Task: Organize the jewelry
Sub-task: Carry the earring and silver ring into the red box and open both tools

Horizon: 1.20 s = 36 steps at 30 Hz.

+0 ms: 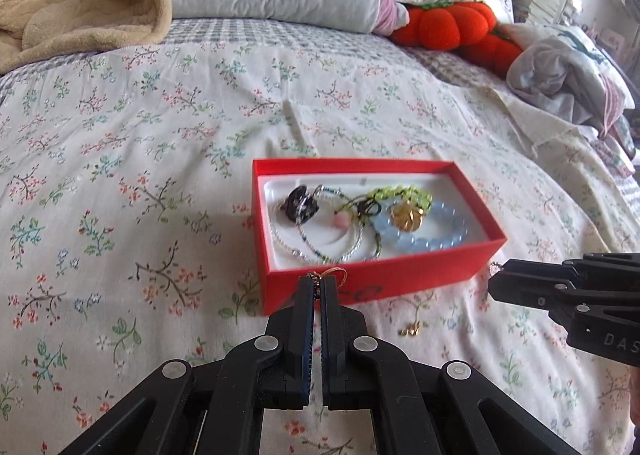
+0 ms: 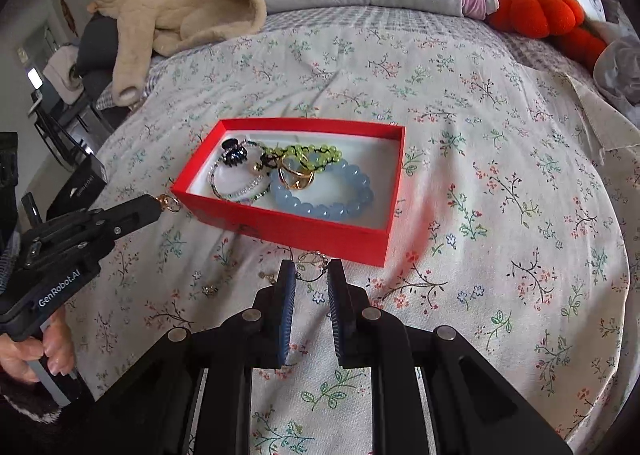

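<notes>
Pinching a gold hoop earring (image 1: 326,278) just before the red box (image 1: 400,275), the left gripper (image 1: 316,283) risks snagging its rim. Right gripper (image 2: 312,271) jaws stand apart around another earring (image 2: 310,265); closing off-centre could flick it away.

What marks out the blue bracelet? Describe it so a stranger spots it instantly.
On the floral bedspread sits a red box. Inside, at its right end, lies the blue bracelet, the only ring of large, pale-blue beads; its neighbours are thin strands or gold.
</notes>
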{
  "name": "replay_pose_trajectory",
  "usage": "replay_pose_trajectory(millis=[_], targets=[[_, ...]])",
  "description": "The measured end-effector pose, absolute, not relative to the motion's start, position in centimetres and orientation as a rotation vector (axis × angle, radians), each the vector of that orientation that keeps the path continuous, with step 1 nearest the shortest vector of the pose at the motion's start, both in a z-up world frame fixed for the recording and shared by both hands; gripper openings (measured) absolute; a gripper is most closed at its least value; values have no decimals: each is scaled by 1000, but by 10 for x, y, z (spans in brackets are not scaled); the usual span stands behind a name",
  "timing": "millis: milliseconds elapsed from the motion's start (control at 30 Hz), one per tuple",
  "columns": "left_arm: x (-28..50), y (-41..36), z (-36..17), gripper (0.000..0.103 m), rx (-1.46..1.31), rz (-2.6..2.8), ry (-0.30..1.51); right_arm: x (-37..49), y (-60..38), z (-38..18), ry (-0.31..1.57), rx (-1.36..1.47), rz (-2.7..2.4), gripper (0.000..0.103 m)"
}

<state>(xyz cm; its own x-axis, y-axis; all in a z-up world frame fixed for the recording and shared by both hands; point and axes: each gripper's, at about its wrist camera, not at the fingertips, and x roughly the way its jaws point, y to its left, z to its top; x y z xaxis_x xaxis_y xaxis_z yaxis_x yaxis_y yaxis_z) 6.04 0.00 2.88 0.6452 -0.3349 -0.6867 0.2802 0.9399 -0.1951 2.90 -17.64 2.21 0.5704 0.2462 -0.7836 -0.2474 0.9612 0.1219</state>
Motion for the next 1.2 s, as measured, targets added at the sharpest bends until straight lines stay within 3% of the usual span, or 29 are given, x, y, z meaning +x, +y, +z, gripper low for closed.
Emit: replay_pose_trajectory(millis=[633,767,1200], targets=[[103,-22,13,0,-124,-351,814,55,-185,28,901,53,226,17],[95,-19,17,15,-116,-347,808,60,-185,28,902,56,221,17],[67,12,18,21,-196,-282,852,76,-179,27,900,39,180,17]])
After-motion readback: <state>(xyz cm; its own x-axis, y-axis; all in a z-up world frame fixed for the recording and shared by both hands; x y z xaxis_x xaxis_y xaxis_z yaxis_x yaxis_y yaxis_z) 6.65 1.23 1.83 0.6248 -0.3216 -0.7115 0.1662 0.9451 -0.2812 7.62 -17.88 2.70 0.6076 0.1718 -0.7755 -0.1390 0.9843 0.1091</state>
